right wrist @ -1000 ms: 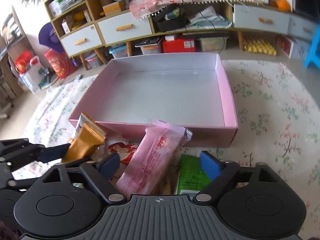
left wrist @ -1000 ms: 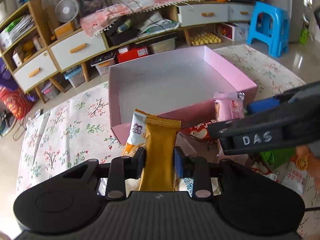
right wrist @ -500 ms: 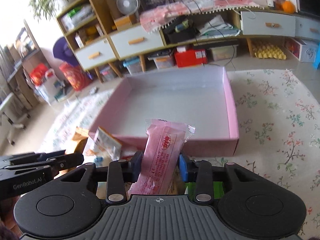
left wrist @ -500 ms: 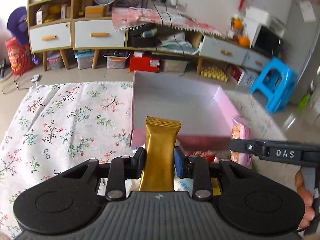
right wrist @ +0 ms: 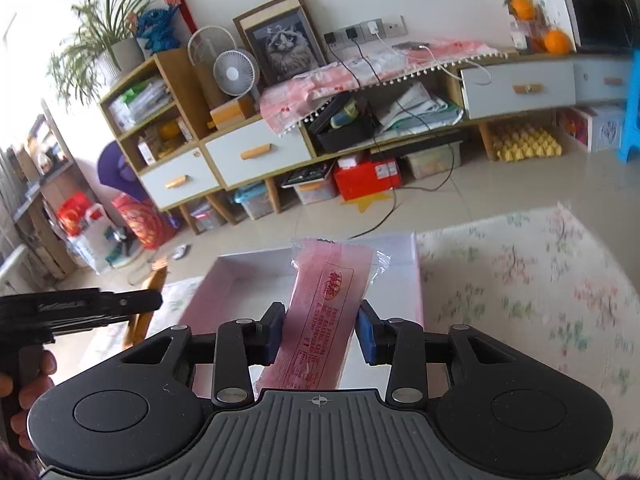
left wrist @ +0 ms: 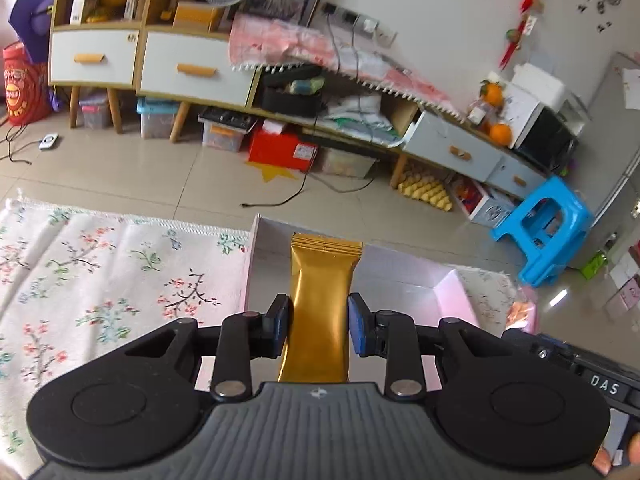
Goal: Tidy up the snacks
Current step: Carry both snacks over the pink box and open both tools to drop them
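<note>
Two snack packets held over the pink box

The left gripper [left wrist: 319,324] clamped a gold packet [left wrist: 320,312]; the right gripper [right wrist: 320,332], jaws just closed, clamped a pink packet [right wrist: 326,308], both above the pink box [right wrist: 416,280] on the floral rug [left wrist: 100,280].

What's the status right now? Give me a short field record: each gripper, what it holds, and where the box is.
left gripper: shut on gold snack packet, packet upright between the pads
right gripper: shut on pink snack packet
pink box: open, on the floral mat, just ahead of both grippers
box contents: visible part of the floor looks bare
packets: both held up, neither in the box yet
</note>
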